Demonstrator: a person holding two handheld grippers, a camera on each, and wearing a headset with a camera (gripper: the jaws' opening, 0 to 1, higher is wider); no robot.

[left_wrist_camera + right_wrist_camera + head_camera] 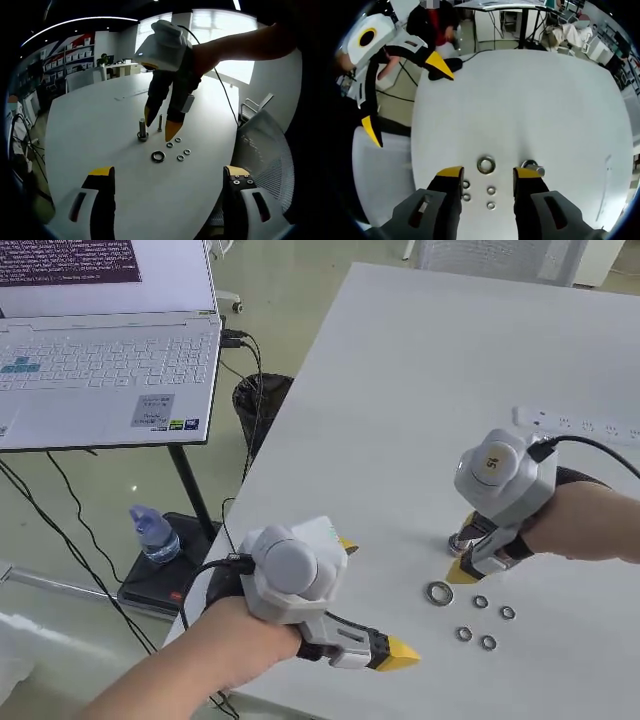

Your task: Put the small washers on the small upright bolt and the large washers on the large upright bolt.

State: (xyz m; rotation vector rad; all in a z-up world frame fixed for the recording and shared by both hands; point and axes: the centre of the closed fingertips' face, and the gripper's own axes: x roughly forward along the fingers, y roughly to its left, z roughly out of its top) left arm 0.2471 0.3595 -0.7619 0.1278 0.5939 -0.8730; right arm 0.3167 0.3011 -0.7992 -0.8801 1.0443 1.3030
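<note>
On the white table [400, 390], a large washer [439, 592] lies flat with several small washers [481, 601] just right of it. My right gripper [465, 562] hovers open over the bolts. In the left gripper view its jaws straddle the thin small bolt [160, 123], with the thick large bolt [142, 129] just left of them. From the right gripper [489, 172], I see the large washer [486, 164] and small washers [491, 190] between the jaws, and the large bolt [532, 166] by the right one. My left gripper [373, 598] is open near the table's front edge, holding nothing.
A laptop [100, 340] stands on a stand to the left, off the table. A water bottle [152, 532] and a black bin [258, 400] are on the floor below. A power strip [575, 425] lies at the table's right. A mesh chair [265, 145] stands beyond the table.
</note>
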